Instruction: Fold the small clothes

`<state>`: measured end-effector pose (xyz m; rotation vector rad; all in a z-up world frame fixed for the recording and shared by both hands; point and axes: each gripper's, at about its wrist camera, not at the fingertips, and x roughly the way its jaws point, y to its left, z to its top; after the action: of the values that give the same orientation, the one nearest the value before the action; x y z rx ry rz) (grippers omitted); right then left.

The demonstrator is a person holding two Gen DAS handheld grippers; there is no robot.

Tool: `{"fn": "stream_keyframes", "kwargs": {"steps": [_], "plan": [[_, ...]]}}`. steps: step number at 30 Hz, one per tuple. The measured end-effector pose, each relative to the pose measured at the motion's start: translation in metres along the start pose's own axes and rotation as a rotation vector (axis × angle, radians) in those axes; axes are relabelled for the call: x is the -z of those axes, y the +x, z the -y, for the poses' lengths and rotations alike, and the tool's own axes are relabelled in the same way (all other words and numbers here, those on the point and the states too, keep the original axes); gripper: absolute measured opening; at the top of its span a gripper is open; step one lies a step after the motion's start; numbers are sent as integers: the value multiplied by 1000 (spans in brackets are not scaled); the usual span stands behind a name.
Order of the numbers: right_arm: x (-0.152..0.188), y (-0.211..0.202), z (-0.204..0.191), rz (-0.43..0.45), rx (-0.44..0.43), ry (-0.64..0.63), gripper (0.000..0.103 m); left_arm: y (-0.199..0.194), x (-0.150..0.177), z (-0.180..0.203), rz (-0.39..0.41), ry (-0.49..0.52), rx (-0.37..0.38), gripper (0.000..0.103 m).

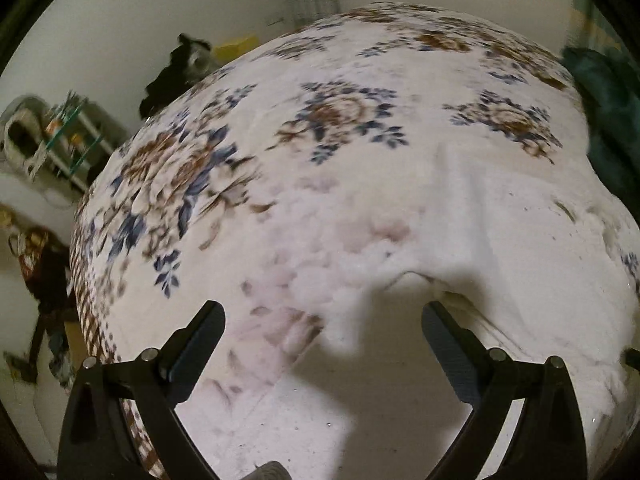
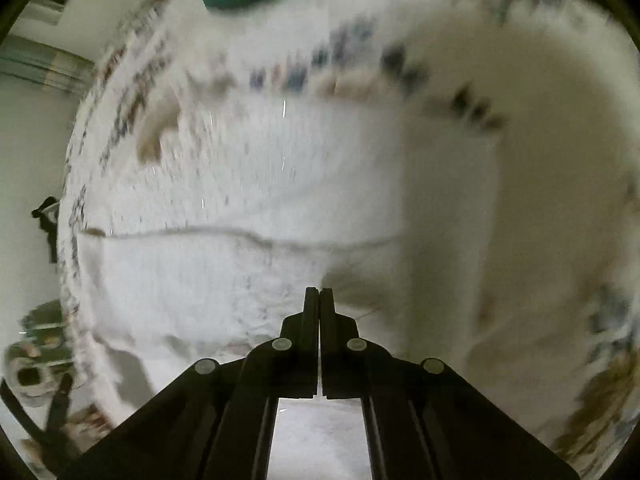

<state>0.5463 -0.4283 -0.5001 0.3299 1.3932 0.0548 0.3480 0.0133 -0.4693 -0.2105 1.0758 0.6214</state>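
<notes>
Left gripper (image 1: 324, 324): fingers wide apart, empty, above the white garment (image 1: 460, 248).
Right gripper (image 2: 319, 300): fingers pressed together; whether cloth is pinched between them, cannot tell.
Garment: white, spread on the floral bedcover (image 1: 328, 116); fold edge visible in right view.
Dark green cloth (image 1: 608, 112): at the bed's right edge.

no legible txt, no labels, no brands, no nos.
</notes>
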Motion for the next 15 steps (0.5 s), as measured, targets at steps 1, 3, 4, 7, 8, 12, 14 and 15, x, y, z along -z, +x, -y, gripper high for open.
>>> {"fn": "stream_keyframes", "kwargs": {"steps": [1,3,4,7,8,12,14,15], "plan": [[-1,-11,3,32,2,7,0,3,-2,-2,-3,-12,1,100],[-6,-36,16,87,-1,49,0,8,-4,-4,-12,-38,4,100],[-12,-40,23,83,-15,74,1,9,-5,-4,-13,-48,12,100],[-25,-22,41,-75,-141,182,45,13,-7,2,-13,-50,30,100],[-26,-13,44,-103,-173,203,55,12,-8,5,-10,-41,32,100],[-18,25,28,-158,-114,142,49,11,-8,20,3,7,34,100],[-12,31,14,-116,-57,88,4,10,-9,26,8,25,35,100],[-9,32,5,-94,-9,39,5,10,-10,28,9,32,36,100]]}}
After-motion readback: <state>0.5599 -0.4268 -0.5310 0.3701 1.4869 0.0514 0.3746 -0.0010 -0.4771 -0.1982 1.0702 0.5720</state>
